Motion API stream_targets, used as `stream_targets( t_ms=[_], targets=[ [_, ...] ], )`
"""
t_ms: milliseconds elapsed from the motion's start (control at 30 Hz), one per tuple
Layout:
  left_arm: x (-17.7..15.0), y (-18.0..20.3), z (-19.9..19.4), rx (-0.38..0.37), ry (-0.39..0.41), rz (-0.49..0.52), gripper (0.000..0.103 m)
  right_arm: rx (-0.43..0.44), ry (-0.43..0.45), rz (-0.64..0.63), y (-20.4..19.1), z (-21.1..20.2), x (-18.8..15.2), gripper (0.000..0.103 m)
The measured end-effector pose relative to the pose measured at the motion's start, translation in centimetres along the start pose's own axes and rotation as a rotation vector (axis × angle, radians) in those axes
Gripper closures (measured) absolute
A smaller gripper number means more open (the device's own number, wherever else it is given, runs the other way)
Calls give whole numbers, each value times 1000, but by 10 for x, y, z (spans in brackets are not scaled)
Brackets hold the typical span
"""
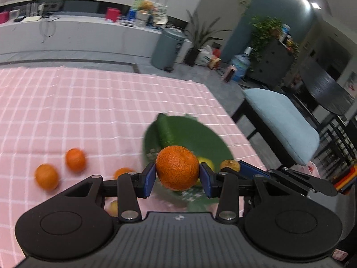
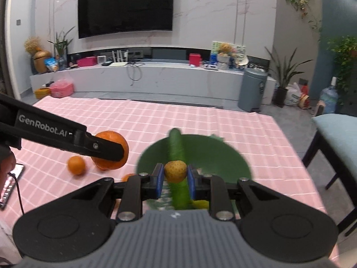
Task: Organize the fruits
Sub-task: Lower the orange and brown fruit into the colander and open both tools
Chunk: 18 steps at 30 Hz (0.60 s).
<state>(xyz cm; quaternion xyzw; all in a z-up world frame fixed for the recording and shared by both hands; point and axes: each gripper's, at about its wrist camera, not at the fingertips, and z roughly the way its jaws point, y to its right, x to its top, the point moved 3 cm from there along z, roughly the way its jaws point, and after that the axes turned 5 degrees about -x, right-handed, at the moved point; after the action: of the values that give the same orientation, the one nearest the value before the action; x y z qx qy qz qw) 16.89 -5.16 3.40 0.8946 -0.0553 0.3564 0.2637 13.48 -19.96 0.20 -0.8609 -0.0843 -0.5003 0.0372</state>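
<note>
My left gripper (image 1: 177,170) is shut on a large orange mandarin (image 1: 176,160), held in the air above the near rim of a green plate (image 1: 196,134). A cucumber (image 1: 164,129) lies on that plate, with a yellow fruit (image 1: 207,162) beside it. My right gripper (image 2: 175,172) is shut on a small yellow-brown fruit (image 2: 175,169), also above the plate (image 2: 212,154) and over the cucumber (image 2: 176,145). In the right wrist view the held mandarin (image 2: 111,139) shows behind a left gripper finger (image 2: 107,150). Three loose mandarins (image 1: 46,176) (image 1: 75,159) (image 1: 122,172) rest on the cloth to the left.
A pink checked tablecloth (image 1: 89,102) covers the table. A phone (image 2: 9,185) with a cable lies at its left edge. A chair with a pale blue cushion (image 1: 281,120) stands by the right edge. Beyond are a grey bin (image 2: 253,89) and a TV unit.
</note>
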Motion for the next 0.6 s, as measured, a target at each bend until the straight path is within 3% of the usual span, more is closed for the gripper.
stream_targets(
  t_ms=[233,600],
  targets=[
    [15,18,45,-2,-69,35,55,-37,-92,-40,26,26,3,85],
    [1,8,98,30,-243,28,55,-8,-305,-26,38,74,-19,85]
  ],
)
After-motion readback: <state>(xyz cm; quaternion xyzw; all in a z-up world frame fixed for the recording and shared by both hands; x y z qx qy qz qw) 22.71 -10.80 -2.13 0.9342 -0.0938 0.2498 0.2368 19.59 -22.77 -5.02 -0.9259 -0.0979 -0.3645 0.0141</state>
